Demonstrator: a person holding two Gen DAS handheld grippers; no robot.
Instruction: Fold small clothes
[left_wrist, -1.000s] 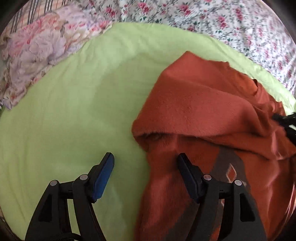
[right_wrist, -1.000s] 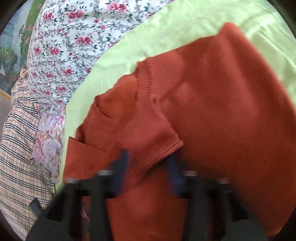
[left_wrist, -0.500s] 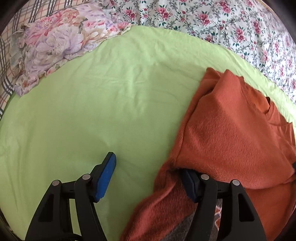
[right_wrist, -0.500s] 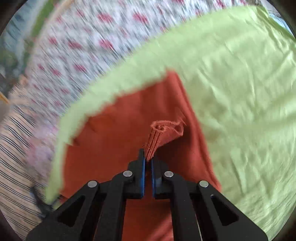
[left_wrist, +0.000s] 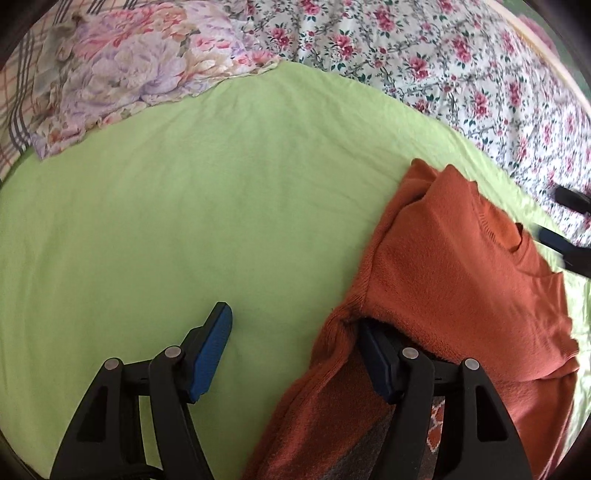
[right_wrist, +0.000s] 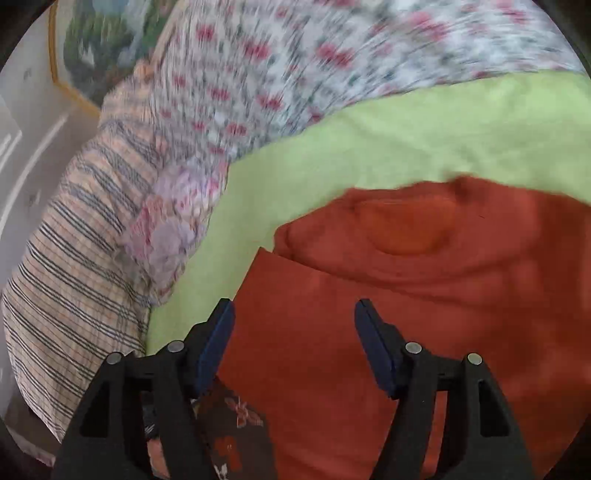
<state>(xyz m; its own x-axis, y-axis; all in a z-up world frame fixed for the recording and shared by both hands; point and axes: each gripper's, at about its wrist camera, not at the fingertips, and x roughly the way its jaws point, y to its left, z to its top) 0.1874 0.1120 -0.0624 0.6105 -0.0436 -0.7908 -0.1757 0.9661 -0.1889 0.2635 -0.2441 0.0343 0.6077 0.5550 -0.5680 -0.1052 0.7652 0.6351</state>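
Note:
A rust-orange knit sweater (left_wrist: 461, 266) lies on the light green sheet (left_wrist: 207, 206), its neckline toward the far right. My left gripper (left_wrist: 295, 347) is open; its right finger sits under the sweater's left edge, its left finger over bare sheet. In the right wrist view the sweater (right_wrist: 424, 295) fills the lower right, with the neckline at the far side. My right gripper (right_wrist: 293, 332) is open and empty just above the sweater's folded part. The right gripper's fingers also show at the right edge of the left wrist view (left_wrist: 565, 221).
A floral white bedspread (left_wrist: 424, 62) lies beyond the green sheet. A pastel flowered pillow (left_wrist: 122, 70) and plaid cloth (right_wrist: 74, 266) lie at the far left. A dark patterned fabric (right_wrist: 229, 443) shows under the sweater's near edge.
My right gripper was shut on a bunched part of the sweater half a second ago; it has let go and opened. The left gripper stays open at the sweater's left edge.

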